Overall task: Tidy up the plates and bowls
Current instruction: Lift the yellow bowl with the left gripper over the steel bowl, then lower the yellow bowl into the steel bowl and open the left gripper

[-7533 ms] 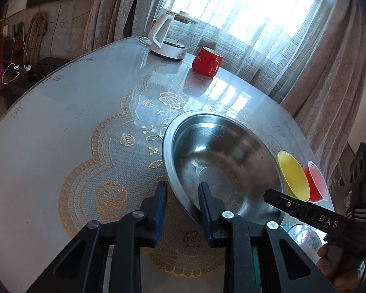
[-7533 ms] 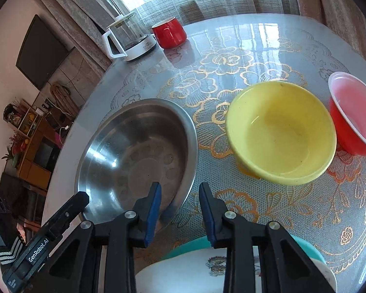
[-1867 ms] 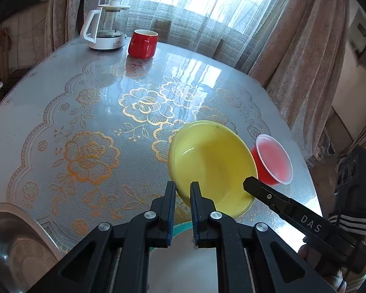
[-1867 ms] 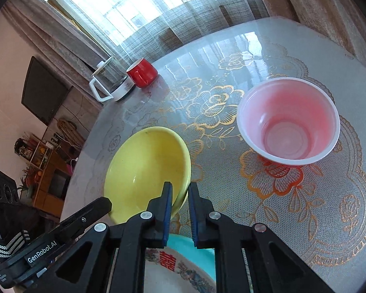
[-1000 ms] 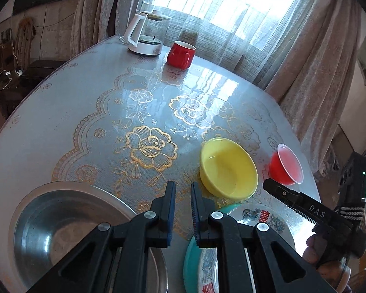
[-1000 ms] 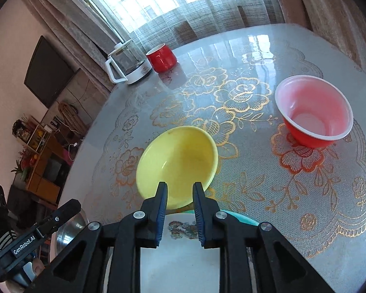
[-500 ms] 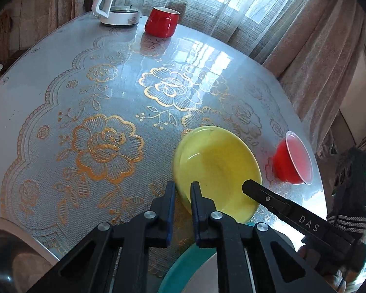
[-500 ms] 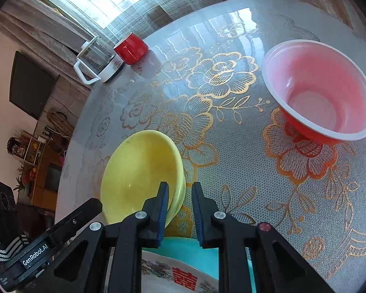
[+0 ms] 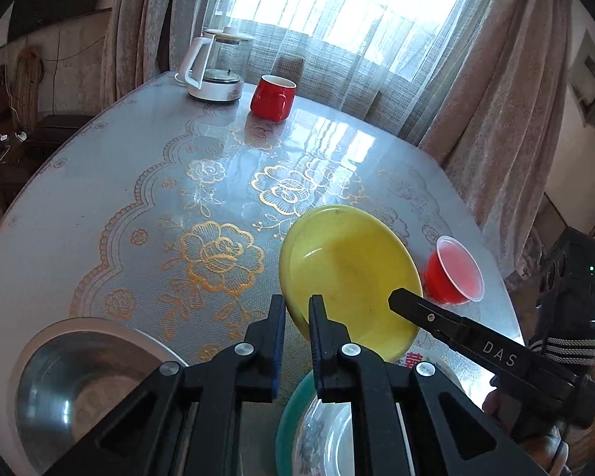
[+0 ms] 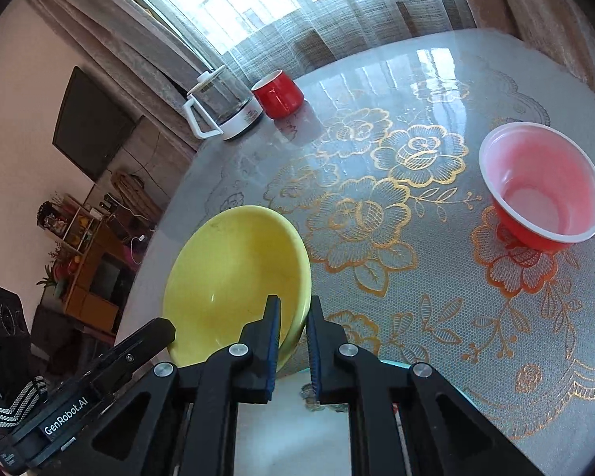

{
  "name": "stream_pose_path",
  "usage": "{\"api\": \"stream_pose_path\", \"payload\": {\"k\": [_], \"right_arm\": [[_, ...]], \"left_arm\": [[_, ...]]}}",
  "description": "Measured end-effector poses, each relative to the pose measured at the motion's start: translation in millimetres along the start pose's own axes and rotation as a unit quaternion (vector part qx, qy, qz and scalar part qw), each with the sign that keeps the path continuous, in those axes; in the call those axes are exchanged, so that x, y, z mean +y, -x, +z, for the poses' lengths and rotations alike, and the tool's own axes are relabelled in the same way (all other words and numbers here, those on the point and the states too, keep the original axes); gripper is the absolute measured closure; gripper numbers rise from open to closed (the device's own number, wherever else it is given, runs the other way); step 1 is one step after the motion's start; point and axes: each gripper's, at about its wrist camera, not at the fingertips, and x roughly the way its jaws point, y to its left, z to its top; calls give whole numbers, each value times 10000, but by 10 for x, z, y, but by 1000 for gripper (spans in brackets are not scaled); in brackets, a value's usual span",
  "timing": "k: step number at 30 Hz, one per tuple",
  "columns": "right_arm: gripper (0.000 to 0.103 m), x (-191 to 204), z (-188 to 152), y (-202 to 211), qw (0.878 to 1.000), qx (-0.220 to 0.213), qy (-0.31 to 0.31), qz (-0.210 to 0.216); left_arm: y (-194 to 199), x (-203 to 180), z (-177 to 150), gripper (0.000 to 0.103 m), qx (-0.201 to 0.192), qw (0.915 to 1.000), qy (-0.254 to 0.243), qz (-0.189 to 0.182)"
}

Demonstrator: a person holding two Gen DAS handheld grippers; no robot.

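A yellow bowl (image 9: 353,273) hangs tilted just above the table, held by its rim from two sides. My left gripper (image 9: 297,309) is shut on the near left rim. My right gripper (image 10: 293,317) is shut on the opposite rim of the yellow bowl (image 10: 234,277). A teal plate (image 9: 289,408) with a white patterned plate (image 9: 329,436) on it lies right below the grippers. The steel bowl (image 9: 79,380) sits at the lower left. A red plastic bowl (image 10: 543,186) stands to the right on the table.
A glass kettle (image 9: 214,67) and a red mug (image 9: 273,97) stand at the far edge of the round table (image 9: 99,198), by the curtained window. A person's hand holds the right gripper at the lower right of the left wrist view.
A second ago both grippers hovered over the plates, away from the yellow bowl. They moved in to its rim and now have it raised and tilted off the table.
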Motion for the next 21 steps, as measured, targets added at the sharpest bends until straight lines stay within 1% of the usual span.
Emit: {"api": "stream_pose_path", "payload": {"k": [6, 8, 11, 15, 21], "right_arm": [[90, 434, -251, 87, 9982, 85, 481, 357], [90, 584, -365, 70, 9965, 196, 660, 476], [90, 799, -540, -4, 9930, 397, 901, 659], [90, 1059, -778, -132, 9874, 652, 1239, 743], [89, 1241, -1015, -344, 9794, 1079, 1551, 711]], "left_arm": [[466, 323, -256, 92, -343, 9993, 81, 127], [591, 490, -351, 92, -404, 9989, 217, 136], [740, 741, -517, 92, -471, 9976, 454, 245], [835, 984, -716, 92, -447, 9957, 638, 499], [875, 1225, -939, 92, -335, 9932, 889, 671]]}}
